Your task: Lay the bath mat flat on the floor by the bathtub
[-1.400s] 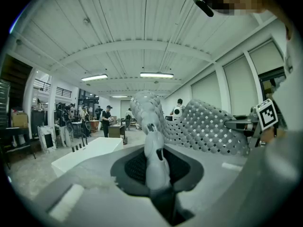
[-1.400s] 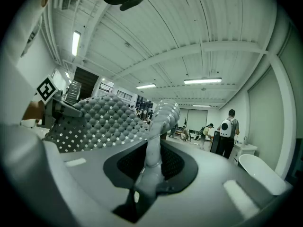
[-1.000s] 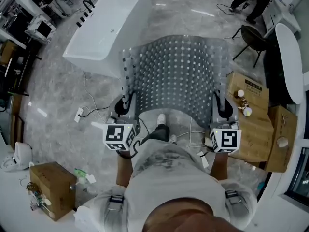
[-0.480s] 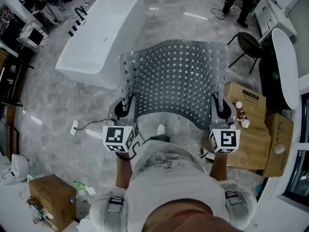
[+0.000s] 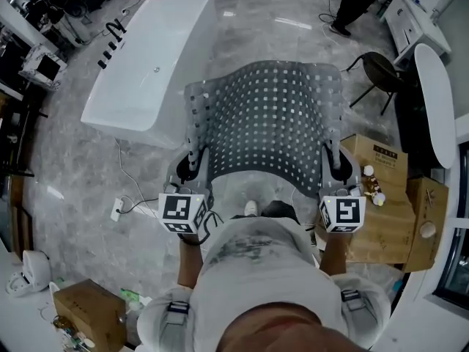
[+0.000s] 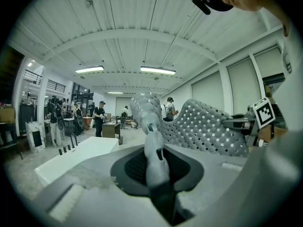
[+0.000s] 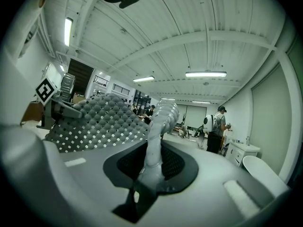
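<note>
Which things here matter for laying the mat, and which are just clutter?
In the job: bath mat, held by left gripper and right gripper; bathtub; floor.
Lying about: cardboard boxes, black chair.

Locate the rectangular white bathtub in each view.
Head view: bathtub at upper left, just left of the bath mat.
Left gripper view: lower left, left of the held mat edge.
Right gripper view: not in it.
Shared landmark: the perforated grey bath mat, seen in all three.
</note>
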{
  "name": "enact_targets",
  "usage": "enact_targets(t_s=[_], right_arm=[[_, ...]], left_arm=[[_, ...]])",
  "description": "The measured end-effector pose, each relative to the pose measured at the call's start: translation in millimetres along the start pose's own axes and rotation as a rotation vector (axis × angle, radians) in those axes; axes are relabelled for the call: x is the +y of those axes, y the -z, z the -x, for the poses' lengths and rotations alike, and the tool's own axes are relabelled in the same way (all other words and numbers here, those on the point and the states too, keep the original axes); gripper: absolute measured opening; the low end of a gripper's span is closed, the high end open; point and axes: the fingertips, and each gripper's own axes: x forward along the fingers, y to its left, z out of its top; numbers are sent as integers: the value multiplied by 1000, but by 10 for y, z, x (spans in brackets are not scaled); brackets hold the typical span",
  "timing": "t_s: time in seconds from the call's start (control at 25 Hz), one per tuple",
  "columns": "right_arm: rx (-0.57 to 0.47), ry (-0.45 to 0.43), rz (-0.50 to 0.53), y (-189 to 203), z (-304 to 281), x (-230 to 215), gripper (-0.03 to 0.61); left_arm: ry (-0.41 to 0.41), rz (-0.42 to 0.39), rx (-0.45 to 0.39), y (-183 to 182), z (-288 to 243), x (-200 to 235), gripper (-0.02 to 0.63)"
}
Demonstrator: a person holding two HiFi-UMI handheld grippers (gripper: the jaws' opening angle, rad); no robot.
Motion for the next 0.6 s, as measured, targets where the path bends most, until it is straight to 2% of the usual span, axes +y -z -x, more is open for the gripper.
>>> enact_targets(t_s=[0.2, 0.36, 0.48, 0.6], right_arm=[[16, 4, 14, -204, 190, 51, 64], [4, -8, 12, -70, 102, 105, 65], [-15, -16, 9, 1, 390, 60, 66], [-60, -29, 4, 18, 1229, 17, 66]], left_arm=[[7, 23, 4, -124, 180, -15, 57], [-5, 20, 5, 7, 132, 45, 57], [-12, 7, -7, 49, 308, -210, 57], [-34, -20, -37, 53, 943, -814, 57]])
